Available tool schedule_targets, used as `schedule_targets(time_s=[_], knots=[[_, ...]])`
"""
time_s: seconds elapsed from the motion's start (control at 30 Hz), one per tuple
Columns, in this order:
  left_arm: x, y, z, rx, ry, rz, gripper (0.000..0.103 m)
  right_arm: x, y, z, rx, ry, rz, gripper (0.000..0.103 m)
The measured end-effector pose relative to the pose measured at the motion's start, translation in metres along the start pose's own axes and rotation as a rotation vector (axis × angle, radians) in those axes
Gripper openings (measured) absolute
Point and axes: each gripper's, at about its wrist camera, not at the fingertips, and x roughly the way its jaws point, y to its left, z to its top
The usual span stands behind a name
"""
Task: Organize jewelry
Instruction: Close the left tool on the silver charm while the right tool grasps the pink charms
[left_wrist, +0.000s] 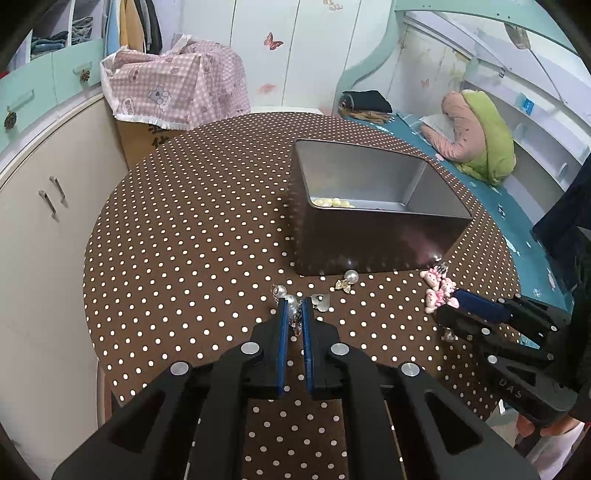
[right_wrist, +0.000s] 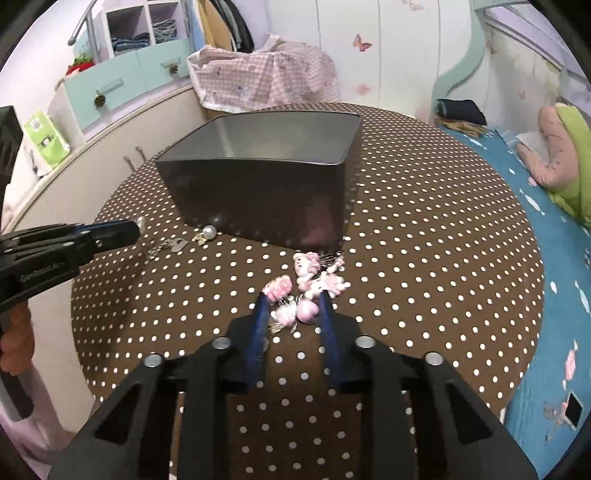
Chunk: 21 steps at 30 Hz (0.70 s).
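A grey metal tin (left_wrist: 369, 243) stands open on the brown polka-dot table (left_wrist: 184, 240), with pale beads (left_wrist: 332, 202) on its floor. In front of it, my left gripper (left_wrist: 294, 302) is shut on a pearl earring (left_wrist: 291, 306) with a small chain; the right wrist view shows that gripper (right_wrist: 137, 226) from the side with the pearl at its tip. A cluster of pink charms (right_wrist: 310, 280) lies before the tin (right_wrist: 258, 192). My right gripper (right_wrist: 294, 301) is closed around its near pieces, pads against them. A pearl-and-gold earring (left_wrist: 347, 280) and a clear heart piece (left_wrist: 321, 301) lie loose.
White cabinets (left_wrist: 44, 221) curve along the left, close to the table. A box under pink checked cloth (left_wrist: 177, 88) stands behind the table. A teal bed (left_wrist: 498, 206) with a green and pink pillow runs along the right. A person's hand (right_wrist: 14, 339) holds the left gripper.
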Motion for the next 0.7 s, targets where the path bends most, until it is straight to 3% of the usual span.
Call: schedule_targets(time_s=[0.47,0.63,0.67,0.7], knots=[[-0.003,-0.001,0.002,-0.003,-0.011,-0.012,0.006,-0.026,-0.01,0.002,0.004,-0.061,-0.061,0.02],[-0.004,-0.005,0.001,-0.003,-0.01,-0.013,0.006,-0.018,-0.007,-0.002,-0.012,-0.014,-0.055,0.022],[-0.004,-0.005,0.001,-0.002,-0.009,-0.012,0.006,-0.016,-0.008,-0.004,-0.006,-0.009,-0.061,0.024],[-0.004,-0.004,0.001,-0.002,-0.009,-0.012,0.006,-0.016,-0.009,-0.005,0.0,-0.009,-0.056,0.035]])
